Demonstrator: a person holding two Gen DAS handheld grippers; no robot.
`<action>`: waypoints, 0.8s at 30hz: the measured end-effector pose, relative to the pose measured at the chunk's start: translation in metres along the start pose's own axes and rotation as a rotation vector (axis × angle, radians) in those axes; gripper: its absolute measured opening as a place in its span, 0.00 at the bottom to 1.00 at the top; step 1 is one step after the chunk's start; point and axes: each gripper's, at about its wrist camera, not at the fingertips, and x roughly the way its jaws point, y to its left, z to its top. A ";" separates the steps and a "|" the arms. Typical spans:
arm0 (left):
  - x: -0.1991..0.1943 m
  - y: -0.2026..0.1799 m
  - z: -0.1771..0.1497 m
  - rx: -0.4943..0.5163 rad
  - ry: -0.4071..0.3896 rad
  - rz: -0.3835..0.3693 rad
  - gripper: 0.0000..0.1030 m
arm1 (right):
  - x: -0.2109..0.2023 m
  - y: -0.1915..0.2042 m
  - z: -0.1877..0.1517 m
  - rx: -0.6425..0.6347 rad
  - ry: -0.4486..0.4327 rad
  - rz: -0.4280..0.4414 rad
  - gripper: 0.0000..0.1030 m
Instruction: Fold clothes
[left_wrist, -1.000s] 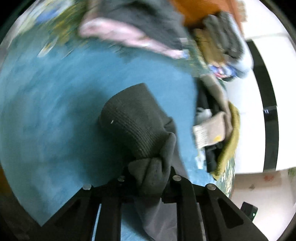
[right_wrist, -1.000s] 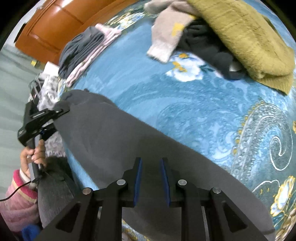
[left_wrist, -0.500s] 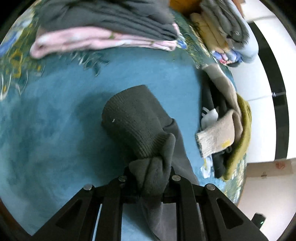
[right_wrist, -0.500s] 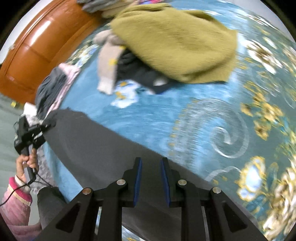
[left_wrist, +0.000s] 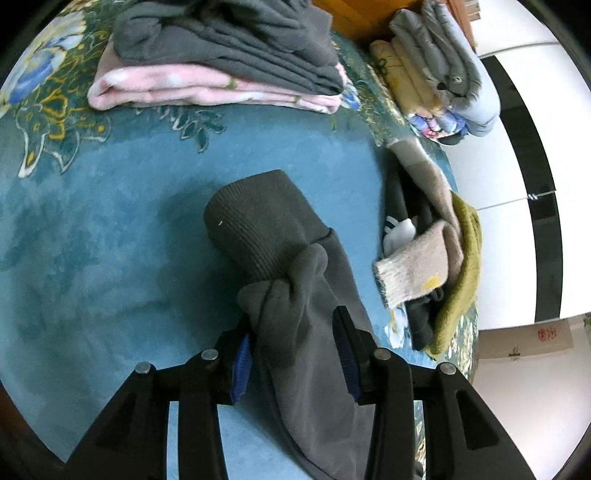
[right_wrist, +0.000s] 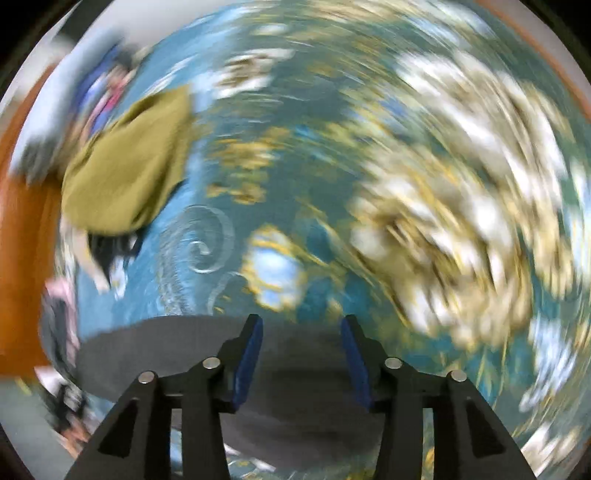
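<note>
A dark grey garment (left_wrist: 295, 306) with a ribbed cuff (left_wrist: 255, 218) lies on the blue patterned bedspread (left_wrist: 92, 240). My left gripper (left_wrist: 293, 325) is open, its fingers either side of the bunched grey cloth, which rests between them. In the blurred right wrist view, my right gripper (right_wrist: 301, 332) is open above the flat edge of the same grey garment (right_wrist: 177, 354), with cloth lying under and between the fingers.
A folded grey and pink stack (left_wrist: 221, 62) lies at the far side. More folded clothes (left_wrist: 439, 74) lie at the far right. A loose pile with a beige sleeve (left_wrist: 417, 269) and an olive knit (left_wrist: 465, 273) (right_wrist: 125, 173) lies to the right.
Both grippers have opened and let go of the grey garment. The right gripper has swung quickly to the right, blurring its view. The left gripper has tilted up slightly.
</note>
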 end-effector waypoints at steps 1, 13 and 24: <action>0.000 -0.001 0.001 0.004 -0.002 0.004 0.40 | 0.000 -0.015 -0.008 0.034 0.013 0.002 0.49; -0.008 -0.009 0.006 0.027 -0.040 -0.039 0.30 | 0.000 -0.040 -0.054 0.074 0.056 0.143 0.36; 0.002 0.004 0.008 -0.029 -0.002 -0.093 0.29 | 0.029 -0.056 -0.055 0.167 0.055 0.145 0.30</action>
